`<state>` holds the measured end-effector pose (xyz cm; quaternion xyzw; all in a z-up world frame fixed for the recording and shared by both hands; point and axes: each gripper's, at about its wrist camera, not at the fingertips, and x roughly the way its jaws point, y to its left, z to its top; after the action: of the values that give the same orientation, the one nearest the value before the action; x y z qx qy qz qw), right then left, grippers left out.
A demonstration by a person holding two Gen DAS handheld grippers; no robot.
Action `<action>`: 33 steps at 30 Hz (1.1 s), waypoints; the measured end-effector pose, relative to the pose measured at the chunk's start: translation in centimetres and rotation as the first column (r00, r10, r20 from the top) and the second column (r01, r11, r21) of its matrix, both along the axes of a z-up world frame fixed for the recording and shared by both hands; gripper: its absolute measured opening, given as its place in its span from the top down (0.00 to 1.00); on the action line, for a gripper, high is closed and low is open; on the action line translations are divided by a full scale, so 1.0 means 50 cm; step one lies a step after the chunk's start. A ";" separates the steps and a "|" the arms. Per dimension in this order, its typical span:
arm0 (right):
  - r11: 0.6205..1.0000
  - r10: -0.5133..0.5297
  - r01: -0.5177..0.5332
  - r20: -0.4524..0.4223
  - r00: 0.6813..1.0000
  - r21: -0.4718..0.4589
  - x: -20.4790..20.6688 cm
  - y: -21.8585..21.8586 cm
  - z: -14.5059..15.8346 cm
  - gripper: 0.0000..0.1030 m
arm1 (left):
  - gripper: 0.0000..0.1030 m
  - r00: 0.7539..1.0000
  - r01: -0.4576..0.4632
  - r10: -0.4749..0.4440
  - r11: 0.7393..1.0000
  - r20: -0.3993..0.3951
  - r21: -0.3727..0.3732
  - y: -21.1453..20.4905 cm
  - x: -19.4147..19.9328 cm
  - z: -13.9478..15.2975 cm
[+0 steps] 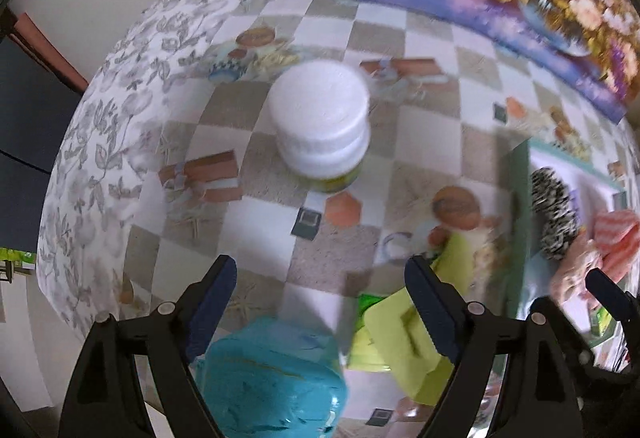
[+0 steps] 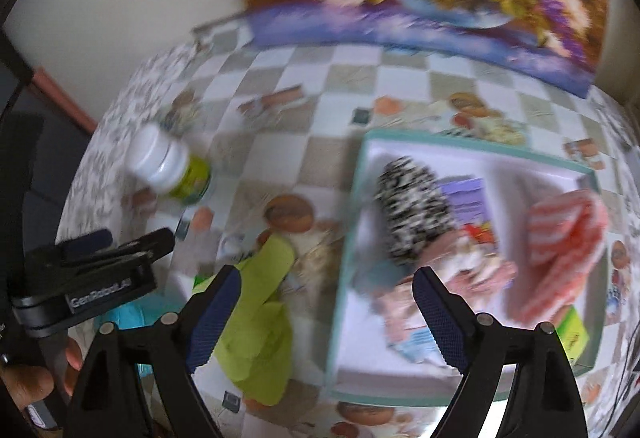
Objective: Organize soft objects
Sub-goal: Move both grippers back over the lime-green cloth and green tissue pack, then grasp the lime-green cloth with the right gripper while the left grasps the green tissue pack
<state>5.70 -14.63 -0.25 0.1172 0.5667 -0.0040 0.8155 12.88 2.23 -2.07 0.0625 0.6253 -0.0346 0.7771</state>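
Several soft items already lay in the teal-rimmed box at the right of the right wrist view: a black-and-white knit piece, a pink striped cloth and a pinkish bundle. 2 remained outside, judging by the table: a lime-green cloth at lower center and a turquoise cloth. The left gripper hung above the turquoise cloth, jaws apart; the right gripper was also spread and empty. A white-capped jar stood apart.

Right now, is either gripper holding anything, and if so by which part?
Nothing is held. The left gripper is open above the blue cloth, and the right gripper is open between the green cloth and the box.
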 end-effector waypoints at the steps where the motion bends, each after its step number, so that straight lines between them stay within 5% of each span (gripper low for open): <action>1: 1.000 0.013 -0.013 -0.009 1.000 0.000 0.000 0.009 -0.006 0.13 | 0.16 1.000 0.000 0.000 1.000 -0.012 -0.001 0.005 0.001 -0.007; 26: 0.980 0.197 -0.194 -0.142 0.970 0.029 0.013 0.141 -0.118 0.15 | 0.16 0.994 -0.081 0.080 0.996 -0.075 -0.023 0.072 0.008 -0.035; 33: 0.972 0.236 -0.232 -0.160 0.959 0.041 0.013 0.164 -0.138 0.31 | 0.16 0.994 -0.081 0.079 0.996 -0.072 -0.022 0.071 0.008 -0.034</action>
<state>6.35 -6.45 -7.14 0.0574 0.6415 0.0891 0.7598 13.28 5.79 -3.78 0.0265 0.6541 -0.0134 0.7559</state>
